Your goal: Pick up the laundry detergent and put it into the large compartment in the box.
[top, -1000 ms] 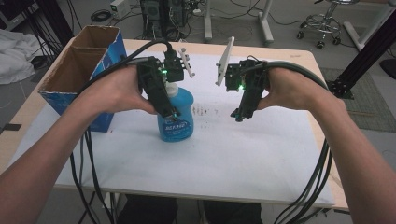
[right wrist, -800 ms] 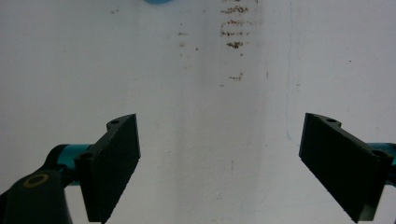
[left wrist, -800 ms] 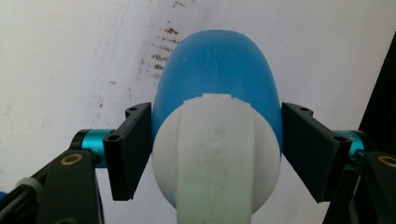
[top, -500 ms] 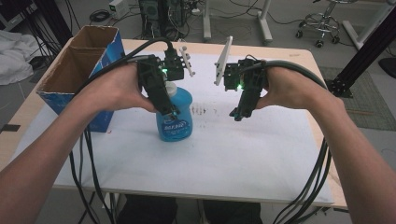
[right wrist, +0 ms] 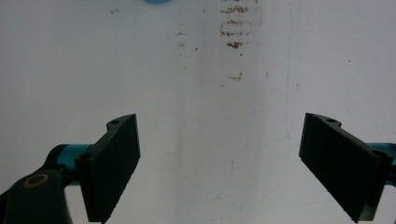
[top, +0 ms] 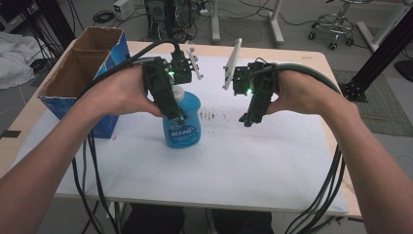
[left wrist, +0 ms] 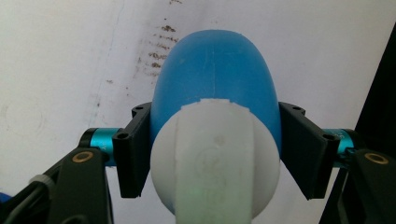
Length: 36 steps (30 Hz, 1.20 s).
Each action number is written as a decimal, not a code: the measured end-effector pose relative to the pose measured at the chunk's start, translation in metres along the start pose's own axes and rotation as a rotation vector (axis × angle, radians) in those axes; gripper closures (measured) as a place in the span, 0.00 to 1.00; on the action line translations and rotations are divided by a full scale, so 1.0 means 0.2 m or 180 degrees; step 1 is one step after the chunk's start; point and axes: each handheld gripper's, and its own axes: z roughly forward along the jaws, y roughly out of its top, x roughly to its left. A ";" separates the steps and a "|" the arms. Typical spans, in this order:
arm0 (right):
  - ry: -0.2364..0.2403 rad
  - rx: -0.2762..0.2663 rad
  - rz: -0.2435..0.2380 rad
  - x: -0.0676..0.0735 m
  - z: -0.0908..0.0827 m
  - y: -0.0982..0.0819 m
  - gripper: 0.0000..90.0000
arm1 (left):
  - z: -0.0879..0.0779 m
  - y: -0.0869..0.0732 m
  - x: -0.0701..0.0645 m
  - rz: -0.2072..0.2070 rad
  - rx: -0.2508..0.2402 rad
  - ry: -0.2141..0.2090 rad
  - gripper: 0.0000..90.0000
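Blue bottle (top: 182, 121) upright on white mat (top: 243, 161) (near box (top: 80, 78)); left gripper (left wrist: 212, 154) tipped down, jaws just closing, pinching its shoulders. Right gripper (right wrist: 219, 163) beside it, angled down, jaws spread wide.

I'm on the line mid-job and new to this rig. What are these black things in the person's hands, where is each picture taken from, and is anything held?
A person holds a hand-held two-jaw tool in each hand. The high view looks down on the table; the other views ride on the grippers, looking along their jaws. A blue bottle with a white cap stands on the white sheet, a cardboard box at the table's left. The left gripper has just been closing its jaws around the bottle's top; they look to be touching its sides. The right gripper hangs open over the bare sheet.
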 end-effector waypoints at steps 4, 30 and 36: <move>-0.0004 0.0013 0.0001 0.00 0.00 0.00 0.13 | 0.00 0.00 0.00 0.0008 0.0008 0.0004 0.37; -0.0034 -0.0015 -0.0002 0.01 -0.01 0.00 0.13 | -0.10 0.05 0.04 0.0143 0.0023 -0.0004 0.43; -0.0047 -0.0006 0.0000 0.01 -0.01 0.00 0.13 | -0.27 0.09 0.10 0.0119 -0.0010 0.0035 0.43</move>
